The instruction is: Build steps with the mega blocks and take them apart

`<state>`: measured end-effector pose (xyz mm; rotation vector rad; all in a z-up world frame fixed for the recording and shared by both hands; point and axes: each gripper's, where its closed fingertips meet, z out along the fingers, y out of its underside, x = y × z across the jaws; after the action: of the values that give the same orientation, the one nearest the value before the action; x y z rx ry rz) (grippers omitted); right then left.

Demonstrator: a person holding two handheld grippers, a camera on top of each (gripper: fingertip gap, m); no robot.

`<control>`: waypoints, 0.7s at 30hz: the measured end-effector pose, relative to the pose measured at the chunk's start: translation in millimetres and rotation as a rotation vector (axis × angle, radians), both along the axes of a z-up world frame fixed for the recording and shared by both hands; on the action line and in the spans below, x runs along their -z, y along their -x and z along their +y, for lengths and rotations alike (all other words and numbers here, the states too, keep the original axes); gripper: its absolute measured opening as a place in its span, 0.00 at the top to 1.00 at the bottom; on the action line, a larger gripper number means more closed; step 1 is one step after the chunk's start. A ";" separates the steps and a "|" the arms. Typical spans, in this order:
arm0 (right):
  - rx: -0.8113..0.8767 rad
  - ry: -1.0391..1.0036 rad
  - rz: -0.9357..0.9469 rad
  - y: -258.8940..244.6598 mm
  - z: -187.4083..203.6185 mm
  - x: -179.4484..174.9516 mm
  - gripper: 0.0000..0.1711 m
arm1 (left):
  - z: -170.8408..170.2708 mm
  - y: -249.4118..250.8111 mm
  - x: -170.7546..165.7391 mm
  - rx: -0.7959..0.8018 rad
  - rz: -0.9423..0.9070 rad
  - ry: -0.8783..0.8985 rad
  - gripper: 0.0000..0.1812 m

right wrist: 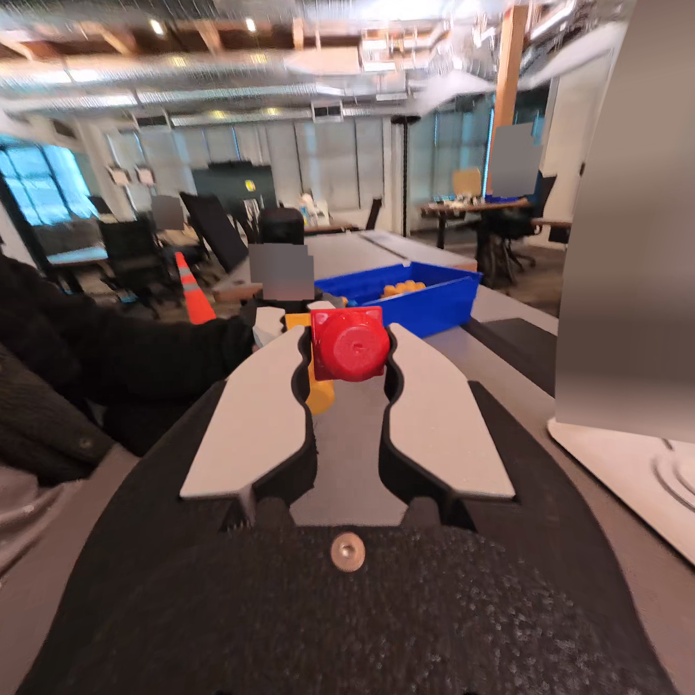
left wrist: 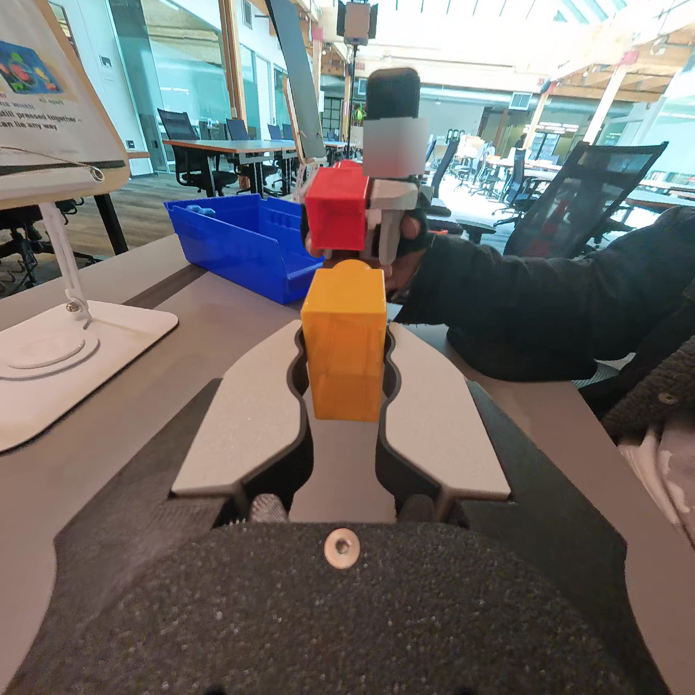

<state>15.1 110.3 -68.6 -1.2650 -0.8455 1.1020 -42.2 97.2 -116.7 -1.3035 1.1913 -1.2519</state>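
Alignment between two blocks is what the coming move turns on. The left gripper (left wrist: 344, 370) is closed on the sides of a yellow block (left wrist: 344, 338), which stands upright between its fingers with the round stud on top, lifted clear of the grey table (left wrist: 240, 308). Straight beyond it and a little higher, the right gripper (left wrist: 340, 214) is clamped on a red block (left wrist: 336, 214), which hangs just above the yellow stud with a thin gap between them; they look close but not touching.

From the right wrist view the right gripper (right wrist: 348, 348) grips the red block (right wrist: 348, 344) across its sides, with the stud pointing back at the camera, so its long axis runs along the fingers. The yellow block (right wrist: 319, 391) shows just behind and to the left of the red one, so the two seem slightly off line.

Whether the blocks are about to be joined or are coming apart cannot be told. If joining, the red block probably needs its open underside turned squarely onto the yellow stud.

A blue bin (right wrist: 421, 301) stands on the table beyond, with more yellow pieces inside.
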 end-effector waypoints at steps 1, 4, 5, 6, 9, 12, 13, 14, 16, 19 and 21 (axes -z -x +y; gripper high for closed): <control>-0.012 0.004 0.041 0.6 -0.3 0.1 0.79 | 0.0 0.7 -1.7 0.000 -0.009 0.002 0.79; -0.042 0.019 0.144 4.4 -1.3 1.7 0.79 | 0.8 2.8 -6.7 -0.001 -0.040 0.014 0.79; -0.057 0.024 0.161 6.9 -2.8 2.9 0.79 | 1.2 3.2 -7.6 -0.002 -0.045 0.017 0.79; -0.067 0.027 0.166 9.6 -4.0 4.0 0.79 | 1.5 3.7 -8.4 -0.003 -0.049 0.017 0.79; -0.084 0.030 0.166 16.5 -7.3 5.7 0.79 | 0.8 3.4 -10.0 0.000 -0.058 0.018 0.79; -0.080 0.028 0.144 23.1 -8.5 10.1 0.79 | -1.6 2.0 -11.8 0.005 -0.064 0.015 0.79; -0.087 0.031 0.147 24.9 -9.5 10.2 0.79 | -2.1 1.5 -12.1 0.004 -0.063 0.011 0.79; -0.091 0.034 0.150 26.6 -10.3 10.3 0.79 | -2.0 1.1 -11.9 0.000 -0.059 0.005 0.79; -0.088 0.030 0.125 31.4 -11.2 13.6 0.79 | -1.6 1.1 -12.7 -0.005 -0.065 0.005 0.79; -0.092 0.033 0.124 35.9 -12.8 14.7 0.79 | -2.0 0.5 -11.7 -0.003 -0.060 0.003 0.79; -0.089 0.031 0.123 36.0 -12.9 14.5 0.79 | -2.1 0.6 -11.6 -0.001 -0.059 0.006 0.79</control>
<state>-20.9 97.4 -83.1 -1.1818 -0.8010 1.2549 -42.9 95.1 -105.1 -1.2628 1.1456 -1.2860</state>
